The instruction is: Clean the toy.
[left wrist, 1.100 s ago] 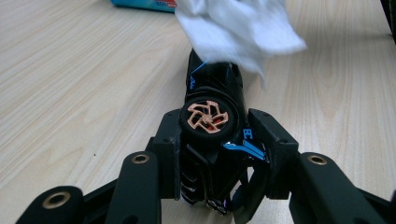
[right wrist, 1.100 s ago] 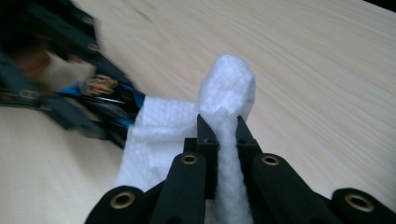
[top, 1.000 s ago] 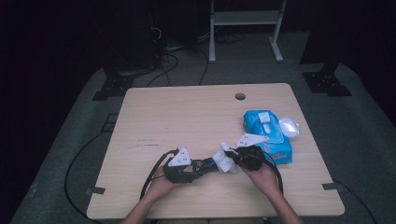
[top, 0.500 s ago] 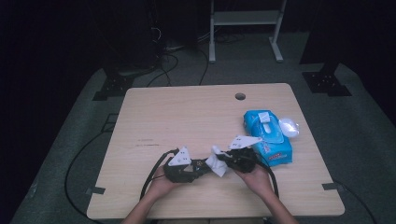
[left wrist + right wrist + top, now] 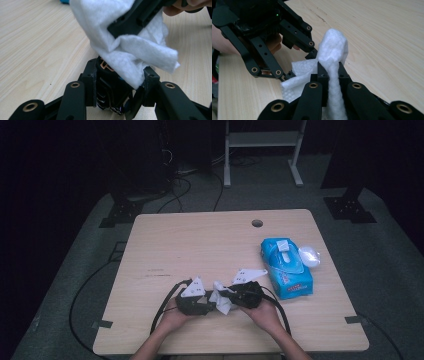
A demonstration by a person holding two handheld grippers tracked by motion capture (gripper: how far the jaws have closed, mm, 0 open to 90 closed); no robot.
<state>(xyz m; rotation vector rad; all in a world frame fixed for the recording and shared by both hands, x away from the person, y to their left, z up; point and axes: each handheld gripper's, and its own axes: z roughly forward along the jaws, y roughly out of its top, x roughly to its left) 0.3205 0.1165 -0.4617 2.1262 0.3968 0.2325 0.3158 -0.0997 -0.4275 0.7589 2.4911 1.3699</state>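
Note:
Near the table's front edge, my right gripper (image 5: 227, 295) is shut on a crumpled white wipe (image 5: 220, 302). In the right gripper view the wipe (image 5: 333, 45) is pinched between that gripper's (image 5: 331, 71) jaws and bulges above them. My left gripper (image 5: 211, 304) faces it, shut on a small black object (image 5: 110, 87) with ribbed sides. The wipe (image 5: 130, 47) drapes over the top of that object and rests on it. The right gripper's jaws come down from the top of the left gripper view. The left gripper (image 5: 300, 63) shows at the upper left of the right gripper view.
A blue pack of wipes (image 5: 286, 267) lies at the right of the wooden table (image 5: 200, 245), with a white lump (image 5: 308, 256) beside it. A round cable hole (image 5: 257, 223) sits near the far edge. Black cables (image 5: 165, 305) trail from the grippers.
My right gripper has moved left with the wipe, closing in on the left gripper. The left gripper has stayed in place.

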